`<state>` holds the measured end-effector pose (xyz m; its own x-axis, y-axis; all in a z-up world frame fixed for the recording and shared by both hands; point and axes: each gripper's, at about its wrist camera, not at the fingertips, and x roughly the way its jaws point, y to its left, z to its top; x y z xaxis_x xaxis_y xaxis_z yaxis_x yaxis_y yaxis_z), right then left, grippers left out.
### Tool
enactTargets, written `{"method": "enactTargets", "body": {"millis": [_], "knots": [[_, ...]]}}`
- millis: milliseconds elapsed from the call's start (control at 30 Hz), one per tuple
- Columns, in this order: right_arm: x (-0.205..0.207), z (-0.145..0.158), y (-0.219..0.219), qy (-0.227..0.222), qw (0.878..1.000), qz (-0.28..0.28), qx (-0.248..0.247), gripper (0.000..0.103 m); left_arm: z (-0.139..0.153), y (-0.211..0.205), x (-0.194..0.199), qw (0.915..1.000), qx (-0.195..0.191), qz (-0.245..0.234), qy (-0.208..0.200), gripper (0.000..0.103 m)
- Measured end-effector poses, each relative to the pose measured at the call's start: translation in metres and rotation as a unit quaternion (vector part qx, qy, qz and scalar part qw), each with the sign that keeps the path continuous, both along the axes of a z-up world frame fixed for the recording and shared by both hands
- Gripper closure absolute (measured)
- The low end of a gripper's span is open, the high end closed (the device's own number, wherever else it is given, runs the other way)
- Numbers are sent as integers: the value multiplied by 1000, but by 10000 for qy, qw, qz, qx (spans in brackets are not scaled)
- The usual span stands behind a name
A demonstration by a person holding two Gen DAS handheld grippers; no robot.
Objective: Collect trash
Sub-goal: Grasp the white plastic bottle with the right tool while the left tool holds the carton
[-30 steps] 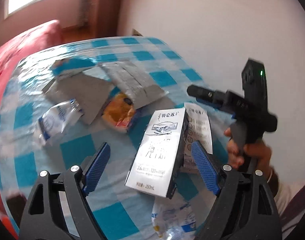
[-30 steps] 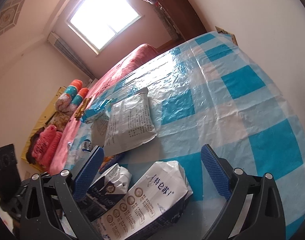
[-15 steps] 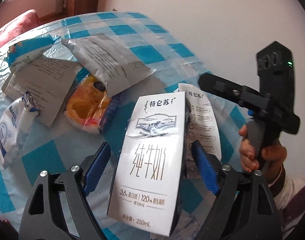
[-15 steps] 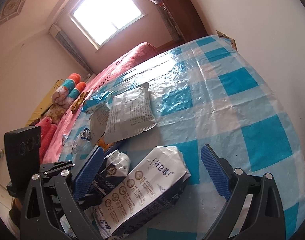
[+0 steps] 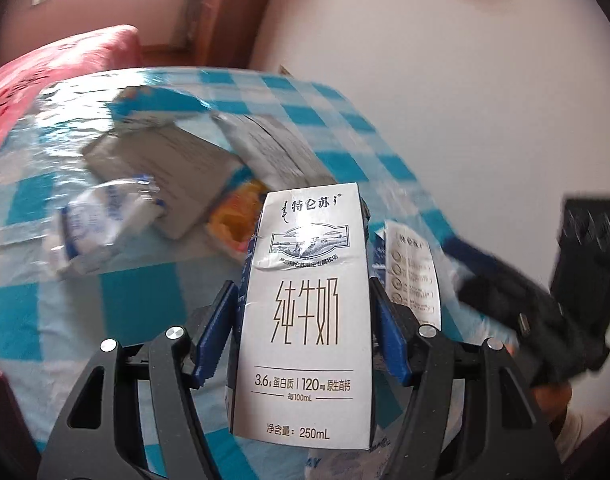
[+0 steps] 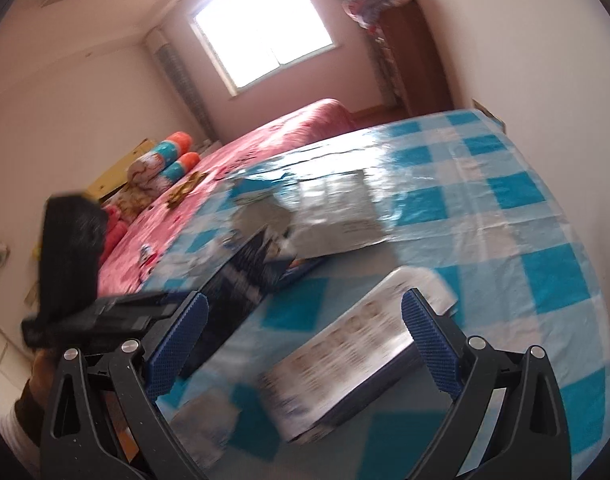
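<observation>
A white milk carton (image 5: 305, 320) with dark sides stands upright between the blue pads of my left gripper (image 5: 301, 286). The jaws are closing and both pads touch its sides. The right wrist view shows the same carton (image 6: 241, 280) as a dark slab at the left. A second carton (image 6: 357, 360), printed with round icons, lies flat on the blue-checked tablecloth (image 6: 553, 272). My right gripper (image 6: 305, 300) hangs open over it, with the carton below and between the fingers, untouched. That flat carton (image 5: 413, 272) also shows just right of the held one.
More trash lies farther back on the table: two grey foil pouches (image 5: 177, 168), an orange wrapper (image 5: 237, 216), a blue-and-white wrapper (image 5: 97, 232) and a crumpled bag (image 6: 209, 424) near the front. A red bed (image 6: 241, 160) lies left of the table, a white wall (image 5: 465, 100) to the right.
The left jaws have narrowed onto the milk carton, which now stands upright and fills the view. The right gripper has shifted so the flat carton lies between its fingers.
</observation>
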<state>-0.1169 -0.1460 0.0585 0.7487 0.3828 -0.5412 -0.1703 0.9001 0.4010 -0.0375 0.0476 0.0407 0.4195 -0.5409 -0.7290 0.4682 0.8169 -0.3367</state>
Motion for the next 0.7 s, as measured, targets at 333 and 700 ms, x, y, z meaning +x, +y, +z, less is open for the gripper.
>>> {"method": "enactTargets", "body": {"millis": [333,700], "knots": [[-44,-16,74,686,9933,879,-296,7,20,51,-22,9955,2,850,-417,37],[-51,-43,136,947,9806,1108,-1308,13,18,102,-54,9908,-135,1286,-410,37]]}}
